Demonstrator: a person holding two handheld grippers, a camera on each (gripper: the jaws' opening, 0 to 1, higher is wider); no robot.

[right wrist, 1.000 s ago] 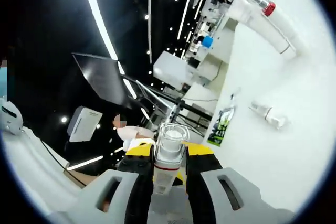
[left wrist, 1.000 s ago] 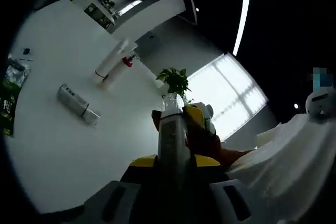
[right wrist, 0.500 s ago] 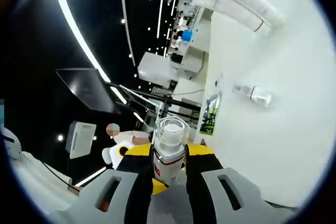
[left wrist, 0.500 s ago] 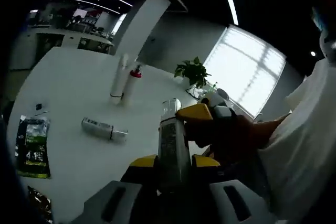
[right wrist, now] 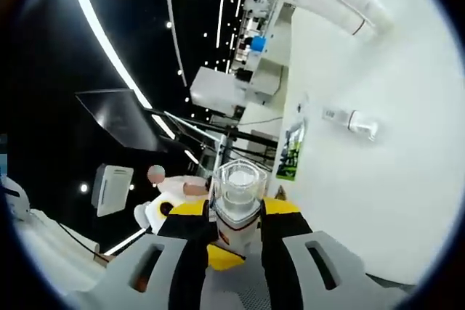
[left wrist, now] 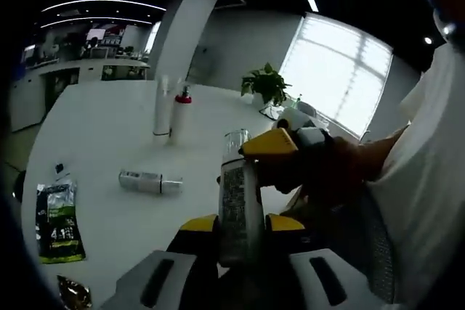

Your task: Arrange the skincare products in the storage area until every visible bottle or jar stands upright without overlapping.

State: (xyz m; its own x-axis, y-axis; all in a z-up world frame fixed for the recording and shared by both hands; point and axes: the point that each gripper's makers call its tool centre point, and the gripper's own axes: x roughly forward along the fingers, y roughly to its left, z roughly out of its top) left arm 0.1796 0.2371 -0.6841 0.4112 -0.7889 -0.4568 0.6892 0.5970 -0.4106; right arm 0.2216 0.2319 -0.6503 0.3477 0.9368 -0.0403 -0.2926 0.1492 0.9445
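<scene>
**A:** Skincare bottle with a clear cap and dark printed label [left wrist: 240,205] — where is it?

**B:** In the left gripper view it stands between the jaws of the left gripper [left wrist: 240,234], which are clamped on its body. Just behind it, the right gripper [left wrist: 290,147], yellow-tipped and held in a person's hand [left wrist: 341,179], is beside the cap.

**A:** And in the right gripper view?

**B:** The right gripper [right wrist: 236,234] has its jaws closed on a bottle with a clear ribbed cap and a red band [right wrist: 237,197]; whether it is the same bottle, I cannot tell.

**A:** What lies further off?

**B:** On the white table [left wrist: 102,230], a green printed sachet [left wrist: 57,221] lies flat near the edge. Further in, a small silver tube with a white cap [left wrist: 150,181] lies on its side. Well beyond it, a tall white tube [left wrist: 162,105] and a white bottle with a red cap [left wrist: 179,112] stand upright, just beside each other. A potted green plant [left wrist: 265,85] sits at the far end.
</scene>
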